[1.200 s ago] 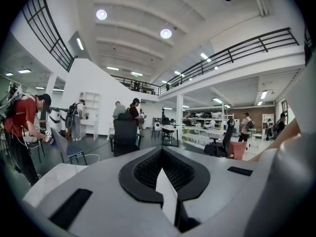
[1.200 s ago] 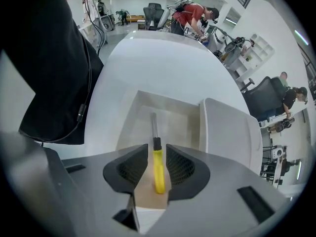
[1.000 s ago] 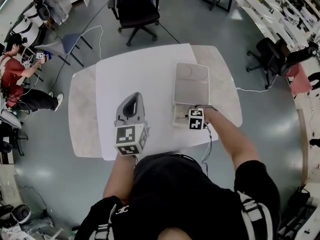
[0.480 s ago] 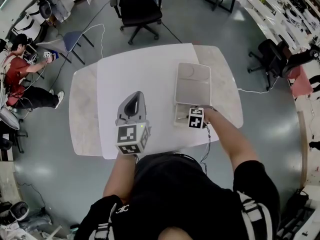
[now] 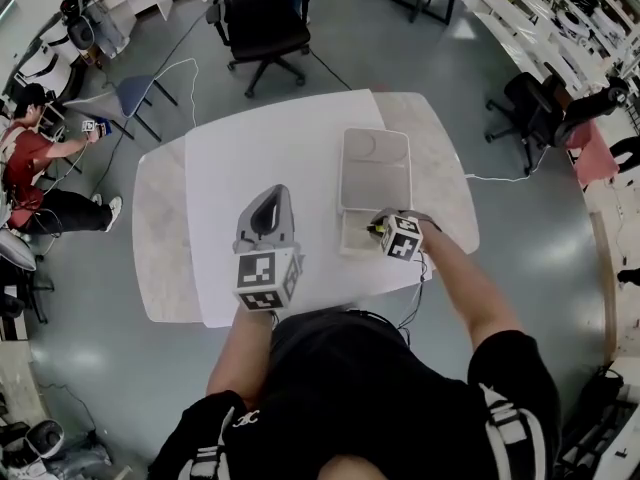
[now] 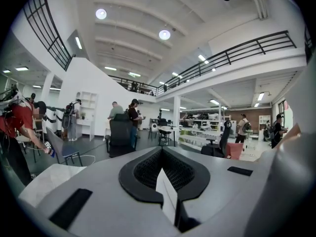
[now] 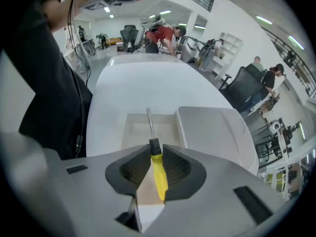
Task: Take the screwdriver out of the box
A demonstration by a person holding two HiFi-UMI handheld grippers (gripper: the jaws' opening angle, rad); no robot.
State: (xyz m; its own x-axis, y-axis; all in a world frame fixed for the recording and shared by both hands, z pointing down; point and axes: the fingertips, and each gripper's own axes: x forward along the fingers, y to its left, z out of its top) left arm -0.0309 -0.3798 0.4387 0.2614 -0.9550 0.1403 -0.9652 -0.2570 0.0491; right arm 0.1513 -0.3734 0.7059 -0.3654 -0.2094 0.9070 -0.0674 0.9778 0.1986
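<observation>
A white box point(image 7: 132, 128) lies open on the white table point(image 5: 270, 158), its lid point(image 5: 375, 158) folded back on the far side. My right gripper point(image 7: 153, 147) hangs just above the box's near end and is shut on the screwdriver point(image 7: 158, 174), clamped at its yellow handle. The black collar and metal shaft point(image 7: 149, 124) stick out over the box's tray. In the head view the right gripper point(image 5: 385, 232) shows a bit of yellow at its tip. My left gripper point(image 5: 265, 218) hovers over the table left of the box, shut with nothing in it.
A black office chair point(image 5: 255, 13) stands beyond the table's far edge and another point(image 5: 530, 108) at the right. A person in red point(image 5: 30, 163) sits far left by a blue chair point(image 5: 130, 93). A cable point(image 5: 500, 178) runs off the table's right side.
My right gripper has tilted and risen a little at the box's near end, bringing the screwdriver's yellow handle into sight. The left gripper has stayed almost where it was.
</observation>
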